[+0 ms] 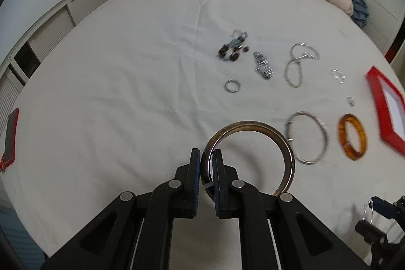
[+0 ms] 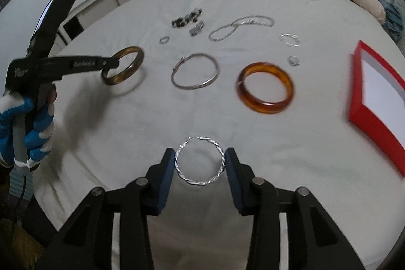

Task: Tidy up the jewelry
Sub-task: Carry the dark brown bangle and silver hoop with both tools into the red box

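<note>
— Bangles first: the dark brown bangle point(image 1: 249, 156) is pinched by its rim between the pads of the left gripper point(image 1: 207, 163), jaws nearly shut on it, and in the right wrist view it hangs clear of the white bedsheet point(image 1: 114, 92) with its shadow below it.

— And the other claw?

— The right gripper point(image 2: 200, 163) stands partly open, its pads pressing the two sides of the twisted silver hoop point(image 2: 200, 161), so it holds the hoop across its width.

— How would you carry on well?

— I'd judge both pieces are meant for the red box point(image 2: 379, 103) at the right. Keep the squeeze steady on each. The hoop is thin wire and could spring out or bend if pinched harder. The bangle is gripped only at one edge, so a quick swing could twist it loose. Move one hand at a time, and pass above the amber bangle point(image 2: 265, 87) and the thin silver bangle point(image 2: 195, 71) lying between.

— What else is out there?

— Farther up the sheet lie a silver chain point(image 2: 240, 27), a small ring point(image 2: 164, 39), a beaded cluster point(image 2: 187, 18) and some small clear pieces point(image 2: 289, 39).

— Any writing?

— White lettering runs along the left tool's side in the right wrist view, but I can't read it. A gloved hand point(image 2: 30, 123), blue and white, grips that handle. Nothing legible on the box.
</note>
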`<state>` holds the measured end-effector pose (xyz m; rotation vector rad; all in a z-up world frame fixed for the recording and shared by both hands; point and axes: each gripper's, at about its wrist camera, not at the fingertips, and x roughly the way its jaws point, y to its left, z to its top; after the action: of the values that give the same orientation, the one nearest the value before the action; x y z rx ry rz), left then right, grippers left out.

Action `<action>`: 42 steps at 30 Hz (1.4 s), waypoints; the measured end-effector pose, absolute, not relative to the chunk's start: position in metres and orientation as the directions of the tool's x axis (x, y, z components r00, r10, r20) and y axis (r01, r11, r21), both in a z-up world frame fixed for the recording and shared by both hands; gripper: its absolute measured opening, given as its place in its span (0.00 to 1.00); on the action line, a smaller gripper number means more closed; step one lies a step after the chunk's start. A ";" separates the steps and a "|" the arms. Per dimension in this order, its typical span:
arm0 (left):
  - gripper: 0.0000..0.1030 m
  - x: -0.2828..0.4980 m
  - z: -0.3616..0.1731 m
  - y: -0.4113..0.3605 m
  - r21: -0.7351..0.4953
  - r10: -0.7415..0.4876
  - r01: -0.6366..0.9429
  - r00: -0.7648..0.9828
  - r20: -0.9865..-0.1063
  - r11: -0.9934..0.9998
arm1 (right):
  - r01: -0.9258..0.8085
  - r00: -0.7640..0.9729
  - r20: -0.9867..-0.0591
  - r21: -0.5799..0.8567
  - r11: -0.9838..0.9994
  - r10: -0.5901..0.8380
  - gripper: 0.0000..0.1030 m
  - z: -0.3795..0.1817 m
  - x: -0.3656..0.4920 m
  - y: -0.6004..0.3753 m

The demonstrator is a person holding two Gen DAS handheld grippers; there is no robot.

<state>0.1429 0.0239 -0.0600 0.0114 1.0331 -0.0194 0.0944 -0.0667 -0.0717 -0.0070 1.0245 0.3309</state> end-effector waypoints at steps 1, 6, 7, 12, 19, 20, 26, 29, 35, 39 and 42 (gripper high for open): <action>0.09 0.139 -0.054 0.020 -0.006 -0.020 0.028 0.519 -0.855 1.000 | -0.262 0.489 -0.831 0.150 0.953 0.265 0.37 -0.066 0.090 -0.073; 0.09 0.136 -0.031 -0.015 -0.041 -0.080 0.083 0.540 -0.838 0.996 | -0.189 0.560 -0.798 0.140 0.972 0.224 0.37 -0.041 0.074 -0.116; 0.09 0.137 -0.028 -0.025 -0.048 -0.094 0.098 0.543 -0.835 0.994 | -0.170 0.575 -0.791 0.136 0.976 0.211 0.37 -0.035 0.071 -0.128; 0.09 0.152 -0.014 -0.089 -0.072 -0.170 0.197 0.539 -0.825 0.978 | -0.072 0.629 -0.767 0.108 0.991 0.130 0.37 -0.010 0.065 -0.192; 0.09 0.195 -0.013 -0.203 -0.078 -0.248 0.339 0.495 -0.833 0.938 | 0.044 0.663 -0.748 0.076 0.996 0.028 0.37 0.010 0.091 -0.295; 0.09 0.202 -0.015 -0.220 -0.075 -0.254 0.358 0.485 -0.837 0.931 | 0.050 0.665 -0.747 0.076 0.996 0.023 0.37 0.010 0.099 -0.307; 0.09 0.243 -0.036 -0.331 -0.033 -0.276 0.485 0.439 -0.855 0.874 | 0.054 0.650 -0.760 0.065 0.996 0.014 0.37 -0.010 0.167 -0.369; 0.09 0.258 -0.052 -0.368 0.001 -0.265 0.531 0.424 -0.866 0.848 | 0.040 0.633 -0.774 0.062 0.997 0.023 0.37 -0.027 0.199 -0.389; 0.09 0.280 -0.091 -0.402 0.017 -0.234 0.545 0.388 -0.892 0.838 | -0.003 0.590 -0.806 0.035 0.999 0.030 0.37 -0.059 0.239 -0.412; 0.11 0.280 -0.104 -0.407 0.064 -0.200 0.535 0.422 -0.884 0.842 | -0.051 0.564 -0.825 0.001 0.999 0.030 0.37 -0.078 0.249 -0.412; 0.11 0.279 -0.107 -0.405 0.086 -0.178 0.501 0.456 -0.872 0.861 | -0.091 0.558 -0.830 -0.048 0.995 0.011 0.38 -0.087 0.253 -0.405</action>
<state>0.2790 -0.4047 -0.1067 0.3556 1.0172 -0.4292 0.2528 -0.4045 -0.0871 -0.0887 0.9771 0.0607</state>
